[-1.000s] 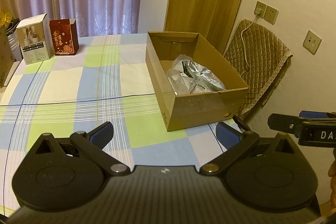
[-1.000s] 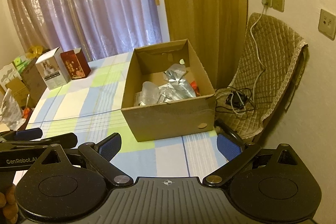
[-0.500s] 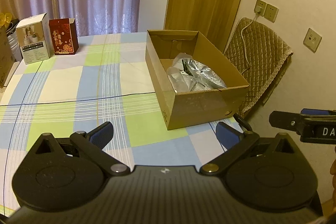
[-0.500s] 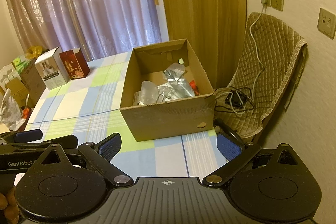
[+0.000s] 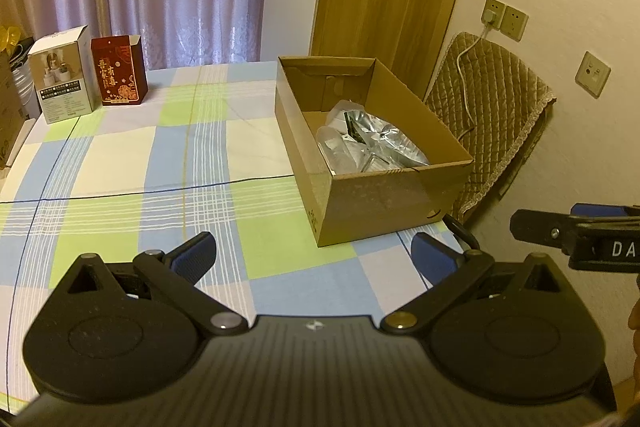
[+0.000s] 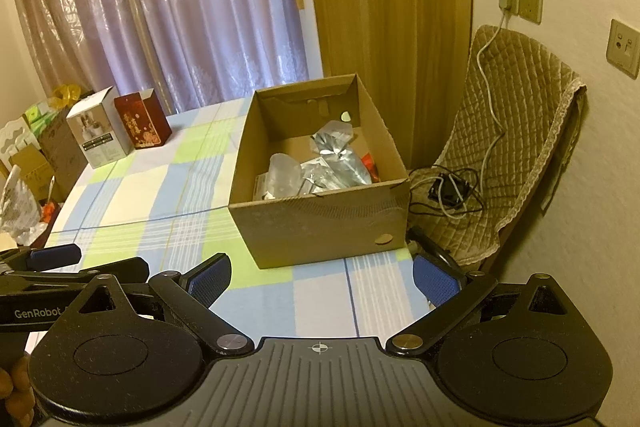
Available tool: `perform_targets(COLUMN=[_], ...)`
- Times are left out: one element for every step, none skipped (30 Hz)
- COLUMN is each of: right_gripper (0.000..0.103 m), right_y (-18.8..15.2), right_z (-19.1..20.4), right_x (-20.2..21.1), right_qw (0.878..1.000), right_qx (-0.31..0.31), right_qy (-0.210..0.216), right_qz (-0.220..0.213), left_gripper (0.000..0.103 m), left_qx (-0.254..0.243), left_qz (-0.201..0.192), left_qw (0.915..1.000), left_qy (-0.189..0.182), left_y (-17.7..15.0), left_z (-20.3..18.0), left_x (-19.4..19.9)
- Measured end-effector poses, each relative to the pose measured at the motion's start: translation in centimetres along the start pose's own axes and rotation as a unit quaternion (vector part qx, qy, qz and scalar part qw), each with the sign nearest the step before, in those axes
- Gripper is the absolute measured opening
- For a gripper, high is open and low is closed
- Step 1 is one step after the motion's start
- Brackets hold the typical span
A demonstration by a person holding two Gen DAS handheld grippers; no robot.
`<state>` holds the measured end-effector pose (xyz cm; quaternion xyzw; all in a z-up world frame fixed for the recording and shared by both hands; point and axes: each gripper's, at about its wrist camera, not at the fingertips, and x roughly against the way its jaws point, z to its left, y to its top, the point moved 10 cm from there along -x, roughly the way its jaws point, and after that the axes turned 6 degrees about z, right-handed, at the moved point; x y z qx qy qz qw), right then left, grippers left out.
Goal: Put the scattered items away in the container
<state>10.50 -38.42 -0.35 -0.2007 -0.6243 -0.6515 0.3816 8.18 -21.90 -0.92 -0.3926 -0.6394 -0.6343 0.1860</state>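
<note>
Both claws, left (image 5: 313, 253) and right (image 6: 322, 277), are held open and empty near the box (image 5: 384, 201) on the surface (image 5: 120, 167). Light, crinkly, slippery bags (image 6: 336, 169) lie inside, best pinched at an edge.

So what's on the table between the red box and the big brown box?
Nothing. In both views, only bare checked tablecloth lies between the red box and the cardboard box.

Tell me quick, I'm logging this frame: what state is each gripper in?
Left gripper: open, holding nothing.
Right gripper: open, holding nothing.
</note>
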Motion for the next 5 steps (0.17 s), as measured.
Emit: perform_targets(right_gripper=[0.102, 0.102, 0.102, 0.102, 0.102], right_y=[-0.03, -0.06, -0.11, -0.15, -0.19], right_z=[-0.01, -0.02, -0.03, -0.03, -0.03], right_x=[-0.02, -0.08, -0.12, -0.16, -0.17], right_qw=[1.000, 1.000, 1.000, 1.000, 1.000], right_qx=[0.000, 0.000, 0.000, 0.000, 0.000], right_qy=[0.000, -0.001, -0.001, 0.000, 0.000], right_qz=[0.000, 0.001, 0.002, 0.003, 0.003], left_gripper=[0.102, 0.102, 0.102, 0.102, 0.102], left_qx=[0.001, 0.000, -0.002, -0.004, -0.005], left_qz=[-0.001, -0.003, -0.005, -0.006, -0.006], left_qw=[1.0000, 1.0000, 1.0000, 1.0000, 1.0000], left_qy=[-0.001, -0.001, 0.000, 0.003, 0.005], left_y=[-0.04, -0.04, -0.03, -0.03, -0.04], left_z=[0.00, -0.02, 0.01, 0.03, 0.04], left_x=[0.02, 0.06, 0.11, 0.13, 0.13])
